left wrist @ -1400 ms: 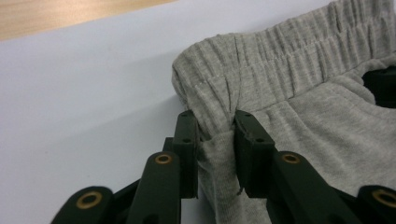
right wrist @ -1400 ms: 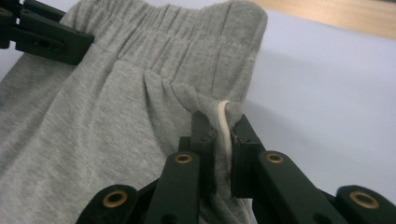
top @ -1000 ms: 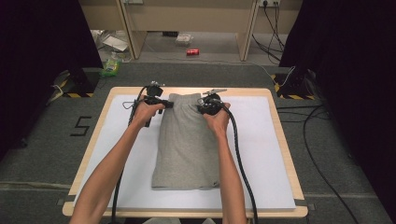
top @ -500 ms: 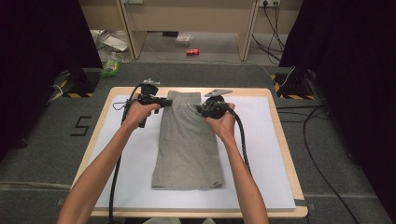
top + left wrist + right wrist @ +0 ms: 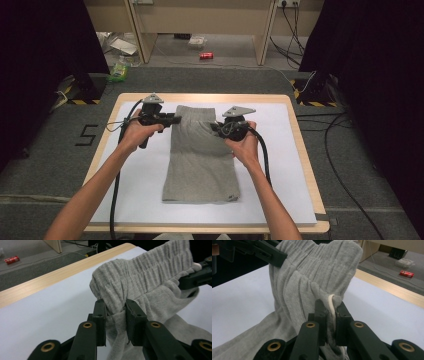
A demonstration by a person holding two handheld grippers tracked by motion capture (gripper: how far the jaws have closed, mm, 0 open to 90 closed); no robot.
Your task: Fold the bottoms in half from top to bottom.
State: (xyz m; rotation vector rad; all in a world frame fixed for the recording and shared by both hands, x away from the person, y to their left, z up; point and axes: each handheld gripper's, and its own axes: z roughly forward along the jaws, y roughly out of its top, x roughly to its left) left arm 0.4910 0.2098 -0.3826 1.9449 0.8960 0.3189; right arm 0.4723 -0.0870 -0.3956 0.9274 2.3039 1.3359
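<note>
A pair of grey shorts [image 5: 200, 160] lies lengthwise on the white sheet [image 5: 140, 180], waistband at the far end. My left gripper [image 5: 176, 120] is shut on the waistband's left side, with the ribbed cloth [image 5: 130, 280] bunched between its jaws. My right gripper [image 5: 214, 128] is shut on the waistband's right side, pinching grey fabric [image 5: 312, 270] and a white drawstring [image 5: 331, 303]. The waistband end is lifted off the sheet and gathered between the two grippers. In the left gripper view the other gripper [image 5: 197, 277] shows at the right edge.
The wooden table [image 5: 300, 145] carries the white sheet. Beyond its far edge the floor holds a red can [image 5: 206, 55], a green packet [image 5: 119, 70] and cables [image 5: 345, 125]. Black curtains stand on both sides.
Both grippers have pulled the waistband toward the person and closer together. The shorts' far end has lifted and bunched up.
</note>
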